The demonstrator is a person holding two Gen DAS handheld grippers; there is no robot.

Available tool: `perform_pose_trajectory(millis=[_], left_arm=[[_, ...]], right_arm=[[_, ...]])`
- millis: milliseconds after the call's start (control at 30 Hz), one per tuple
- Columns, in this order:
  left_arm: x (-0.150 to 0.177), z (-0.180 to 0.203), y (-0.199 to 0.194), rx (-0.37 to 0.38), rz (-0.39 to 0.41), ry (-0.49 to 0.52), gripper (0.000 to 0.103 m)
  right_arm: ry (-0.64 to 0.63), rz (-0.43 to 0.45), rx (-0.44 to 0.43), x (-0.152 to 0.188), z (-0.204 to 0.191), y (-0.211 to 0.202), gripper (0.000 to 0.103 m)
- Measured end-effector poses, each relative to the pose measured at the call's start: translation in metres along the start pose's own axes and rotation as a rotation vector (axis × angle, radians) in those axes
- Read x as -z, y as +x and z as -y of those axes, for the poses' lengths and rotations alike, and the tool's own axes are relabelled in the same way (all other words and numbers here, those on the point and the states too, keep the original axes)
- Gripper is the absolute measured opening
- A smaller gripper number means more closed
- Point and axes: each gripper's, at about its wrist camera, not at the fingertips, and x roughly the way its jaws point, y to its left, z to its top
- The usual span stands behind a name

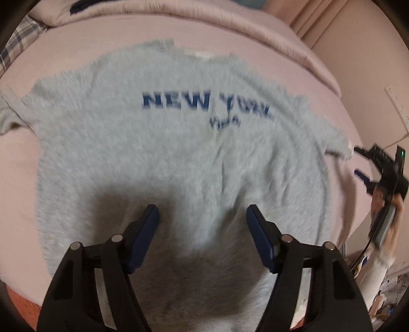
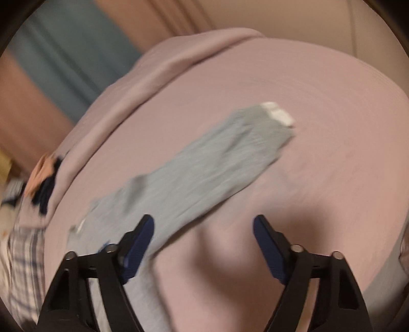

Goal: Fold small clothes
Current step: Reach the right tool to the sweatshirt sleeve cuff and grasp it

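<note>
A fuzzy grey sweater (image 1: 158,158) with blue NEW YORK lettering lies spread flat on the pink bed sheet (image 1: 294,58). My left gripper (image 1: 202,229) hovers open over the sweater's lower middle, with nothing pressed between its blue pads. My right gripper (image 1: 368,168) shows at the right edge of the left wrist view, just past the sweater's right sleeve cuff. In the right wrist view that sleeve (image 2: 204,173) stretches away diagonally, ending in a white cuff (image 2: 278,113). The right gripper (image 2: 203,235) stands open over the sheet beside the sleeve, gripping nothing.
A bunched pink duvet (image 1: 179,15) runs along the far side of the bed. A plaid cloth (image 1: 18,43) lies at the far left. Papers and clutter (image 1: 383,293) sit off the bed's right side. A teal curtain (image 2: 58,51) hangs behind.
</note>
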Motion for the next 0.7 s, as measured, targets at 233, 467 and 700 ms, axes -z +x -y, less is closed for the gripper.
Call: perform_pose_trajectory(millis=[233,467,700], left_arm=[[0.015,0.003,0.016,-0.078,-0.017,0.066,0.066],[0.022,0.002,0.018,-0.055,-0.009,0.065,0.065],[0.028,-0.005,0.011,-0.023,-0.023,0.048,0.065]], right_arm=[[0.157,-0.028,0.058,-0.029,0.036,0.035,0.063],[0.209,-0.012,0.085,-0.048,0.033,0.049,0.024],[0.221,0.139,0.082,-0.051,0.044,0.001,0.017]])
